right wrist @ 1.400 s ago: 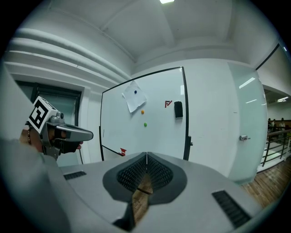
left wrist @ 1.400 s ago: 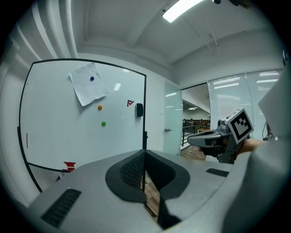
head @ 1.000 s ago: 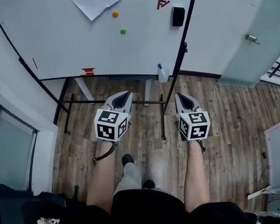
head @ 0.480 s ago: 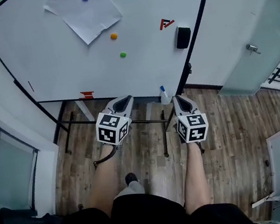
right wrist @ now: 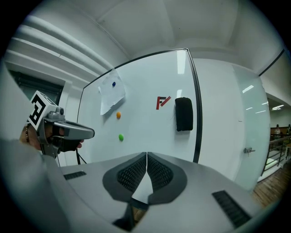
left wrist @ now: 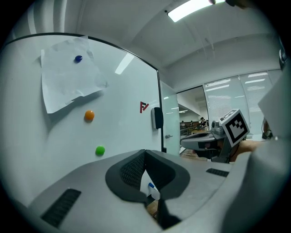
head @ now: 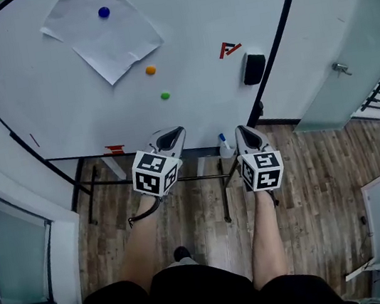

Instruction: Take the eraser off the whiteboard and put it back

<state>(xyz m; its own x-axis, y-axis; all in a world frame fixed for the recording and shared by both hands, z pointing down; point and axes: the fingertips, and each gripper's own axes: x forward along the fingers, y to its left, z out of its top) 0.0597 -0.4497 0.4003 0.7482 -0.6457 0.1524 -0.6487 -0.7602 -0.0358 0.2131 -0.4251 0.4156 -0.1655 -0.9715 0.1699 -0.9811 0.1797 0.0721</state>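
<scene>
A black eraser (head: 254, 68) clings to the whiteboard (head: 58, 97) near its right frame, just right of a red mark (head: 229, 49). It also shows in the right gripper view as the eraser (right wrist: 183, 113) and in the left gripper view as the eraser (left wrist: 158, 118). My right gripper (head: 243, 131) is shut with nothing in it, below the eraser and short of the board. My left gripper (head: 170, 137) is shut and empty too, beside it on the left. Both point at the board's lower edge.
A sheet of paper (head: 102, 36) is pinned to the board by a blue magnet (head: 104, 12); orange (head: 150, 70) and green (head: 165, 95) magnets sit below it. A marker bottle (head: 224, 143) stands at the board's foot. A grey door (head: 348, 63) is at the right.
Both grippers have moved forward toward the whiteboard, and the board and eraser now stand nearer and lower in the head view. Both stay shut.
</scene>
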